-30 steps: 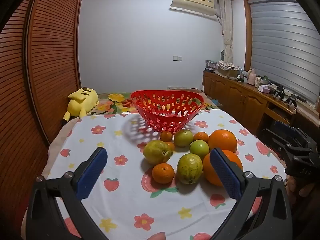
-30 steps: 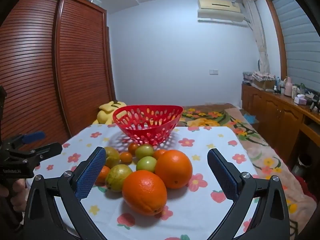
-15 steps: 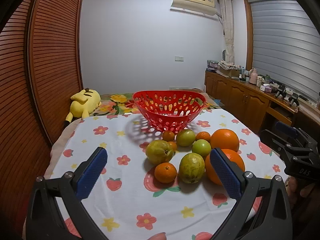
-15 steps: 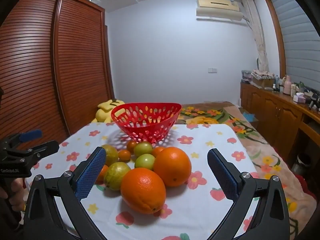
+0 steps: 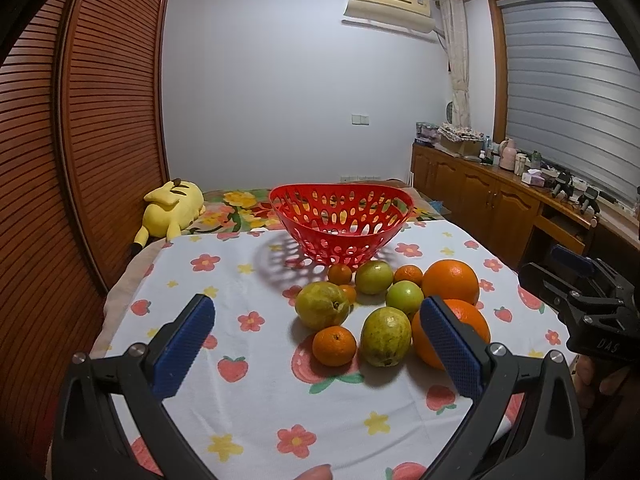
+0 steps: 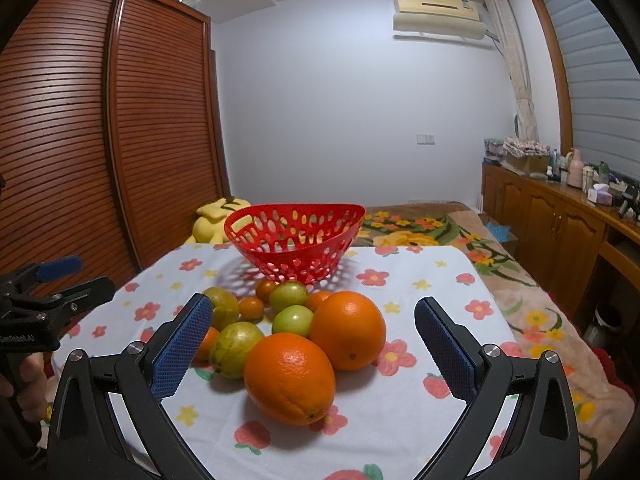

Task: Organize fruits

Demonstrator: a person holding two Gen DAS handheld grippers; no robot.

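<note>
A red perforated basket (image 5: 341, 220) (image 6: 294, 236) stands empty at the far side of the flowered tablecloth (image 5: 248, 380). In front of it lies a cluster of fruit: two big oranges (image 6: 289, 378) (image 6: 347, 330), several greenish fruits (image 5: 385, 336) (image 5: 322, 305) and small tangerines (image 5: 334, 345). My left gripper (image 5: 316, 344) is open, hovering near the table's front, left of the cluster. My right gripper (image 6: 312, 344) is open too, and the nearest orange sits between its blue pads (image 6: 182, 350), untouched. Each gripper also shows at the edge of the other's view.
A yellow plush toy (image 5: 172, 210) lies on the bed behind the table at the left. A slatted wooden wardrobe (image 5: 80, 128) fills the left side. Wooden cabinets (image 5: 500, 204) with clutter run along the right wall under a shuttered window.
Both views have shifted slightly; the fruit and basket sit a little lower and closer in the right view. No fruit has moved, and both grippers stay open.
</note>
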